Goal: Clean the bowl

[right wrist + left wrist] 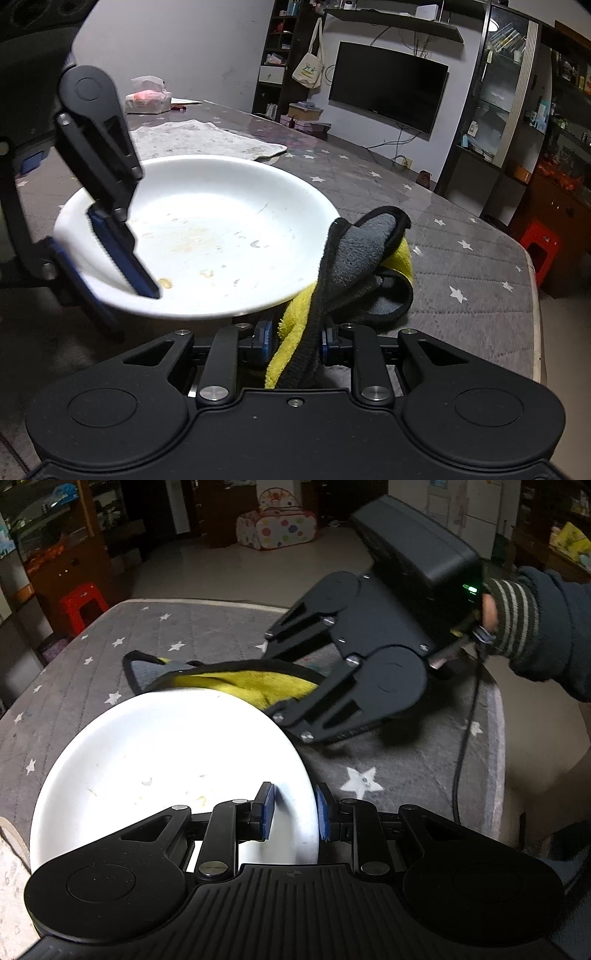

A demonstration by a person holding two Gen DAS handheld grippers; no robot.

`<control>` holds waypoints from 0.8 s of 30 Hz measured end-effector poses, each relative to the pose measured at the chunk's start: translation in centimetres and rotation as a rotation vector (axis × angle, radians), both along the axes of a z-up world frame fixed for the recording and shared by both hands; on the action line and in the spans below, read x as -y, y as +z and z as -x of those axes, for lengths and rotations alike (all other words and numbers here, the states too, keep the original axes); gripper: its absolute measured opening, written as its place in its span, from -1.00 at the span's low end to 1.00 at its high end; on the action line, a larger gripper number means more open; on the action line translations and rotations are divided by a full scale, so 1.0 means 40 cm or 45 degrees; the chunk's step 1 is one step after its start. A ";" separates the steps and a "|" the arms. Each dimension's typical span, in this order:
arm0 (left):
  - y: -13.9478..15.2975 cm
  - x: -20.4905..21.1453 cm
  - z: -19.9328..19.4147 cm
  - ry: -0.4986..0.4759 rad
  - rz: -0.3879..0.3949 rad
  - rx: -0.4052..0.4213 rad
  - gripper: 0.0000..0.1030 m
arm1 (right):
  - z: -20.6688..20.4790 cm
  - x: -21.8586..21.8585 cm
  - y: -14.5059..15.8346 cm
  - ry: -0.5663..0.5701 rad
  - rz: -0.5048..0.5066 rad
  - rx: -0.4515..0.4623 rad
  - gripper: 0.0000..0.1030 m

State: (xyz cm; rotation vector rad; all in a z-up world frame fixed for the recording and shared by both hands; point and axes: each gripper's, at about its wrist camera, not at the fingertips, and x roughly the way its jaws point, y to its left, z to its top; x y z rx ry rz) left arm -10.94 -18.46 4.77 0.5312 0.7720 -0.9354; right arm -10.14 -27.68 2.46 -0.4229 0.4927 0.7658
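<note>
A shallow white bowl (173,760) with yellowish food smears is held off the table. My left gripper (294,814) is shut on its near rim, one blue pad inside and one outside. The bowl also shows in the right wrist view (221,229), with the left gripper (107,254) clamped on its left rim. My right gripper (294,341) is shut on a yellow and grey cloth with black edging (354,266), which bunches up by the bowl's right rim. In the left wrist view the cloth (255,686) lies behind the bowl's far rim, below the right gripper (291,698).
A grey quilted cover with white stars (207,635) lies over the table. A stained white towel (207,138) and a bag of tissues (147,98) sit at its far side. A red stool (83,605) stands beside the table. A black cable (467,738) trails on the right.
</note>
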 end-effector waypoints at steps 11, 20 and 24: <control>-0.005 0.015 -0.012 0.011 -0.002 0.006 -0.51 | 0.035 0.000 0.006 -0.003 -0.011 -0.005 -0.51; -0.009 0.007 -0.009 -0.015 0.001 0.009 -0.52 | 0.046 0.007 0.008 0.015 -0.007 -0.007 -0.51; -0.012 0.008 -0.009 -0.020 0.004 0.007 -0.51 | 0.023 0.008 0.009 0.011 -0.011 -0.009 -0.51</control>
